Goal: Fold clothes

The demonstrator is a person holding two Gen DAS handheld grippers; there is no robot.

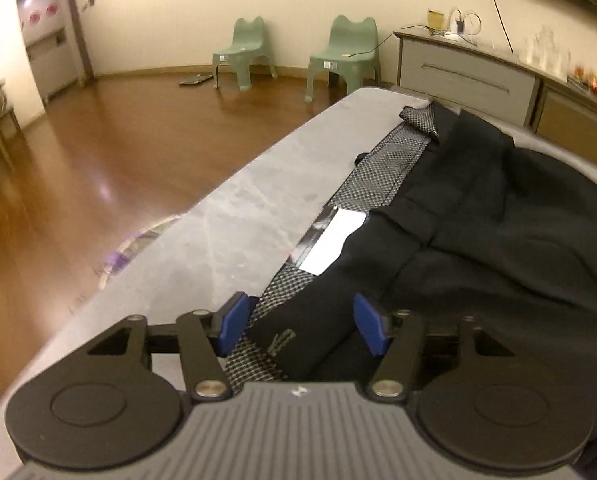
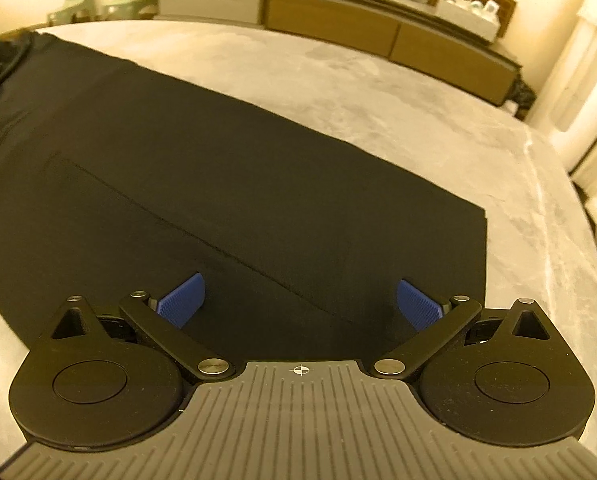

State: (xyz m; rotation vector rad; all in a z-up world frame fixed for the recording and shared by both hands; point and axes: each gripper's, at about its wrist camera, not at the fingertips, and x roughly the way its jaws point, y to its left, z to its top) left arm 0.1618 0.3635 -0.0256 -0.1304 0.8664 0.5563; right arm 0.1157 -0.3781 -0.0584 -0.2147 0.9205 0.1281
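The left gripper (image 1: 298, 322) has its 2 blue pads parted, straddling the waistband end of the black trousers (image 1: 498, 220) without pressing it. The right gripper (image 2: 300, 300) is spread wide above the flat trouser leg (image 2: 218, 184) near the hem, holding nothing. The trousers lie stretched across the grey table (image 2: 378, 80), with the patterned waistband lining (image 1: 378, 176) turned out and a white label (image 1: 334, 240) showing. To fold well, I would judge that each gripper should pinch every layer at its edge, then both should lift together, keeping the cloth taut so that no wrinkle gets trapped.
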